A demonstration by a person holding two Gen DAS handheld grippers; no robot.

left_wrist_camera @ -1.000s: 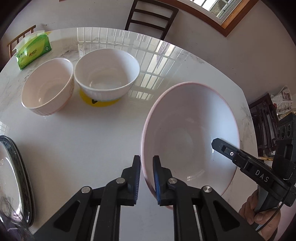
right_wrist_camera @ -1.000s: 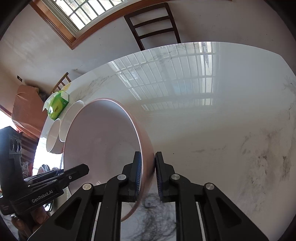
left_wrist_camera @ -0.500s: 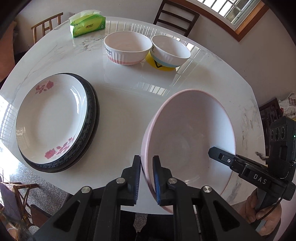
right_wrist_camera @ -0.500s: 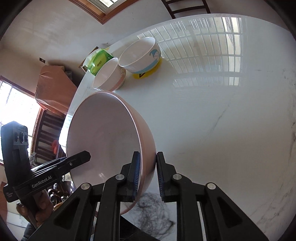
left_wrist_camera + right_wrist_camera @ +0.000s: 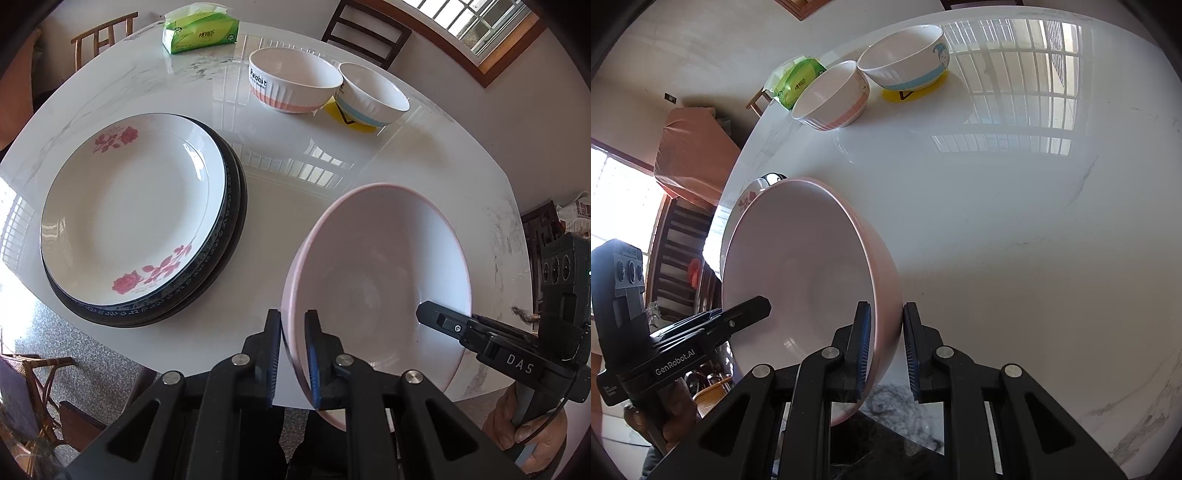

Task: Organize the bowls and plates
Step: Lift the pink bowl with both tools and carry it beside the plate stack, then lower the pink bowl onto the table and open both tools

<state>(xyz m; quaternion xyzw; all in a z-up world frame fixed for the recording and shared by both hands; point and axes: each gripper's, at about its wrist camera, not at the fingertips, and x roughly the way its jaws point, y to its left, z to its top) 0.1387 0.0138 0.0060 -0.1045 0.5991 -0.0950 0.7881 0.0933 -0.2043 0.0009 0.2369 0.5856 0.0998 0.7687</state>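
A large pink bowl (image 5: 380, 273) hangs tilted above the near part of the white table (image 5: 288, 206), held from both sides. My left gripper (image 5: 293, 354) is shut on its near left rim. My right gripper (image 5: 885, 350) is shut on the opposite rim of the pink bowl (image 5: 801, 266). To the left lies a rose-patterned plate (image 5: 129, 221) stacked on dark-rimmed plates (image 5: 229, 236). At the far side stand a pink-banded bowl (image 5: 293, 85) and a blue-banded bowl (image 5: 373, 98) on a yellow mat.
A green tissue pack (image 5: 201, 27) lies at the table's far left edge. Wooden chairs (image 5: 365, 33) stand around the table, and a window is at the top right. A hand (image 5: 528, 428) holds the right gripper's handle.
Both grippers drew back across the table with the pink bowl between them. The plate stack came fully into the left wrist view and the small bowls now look farther away.
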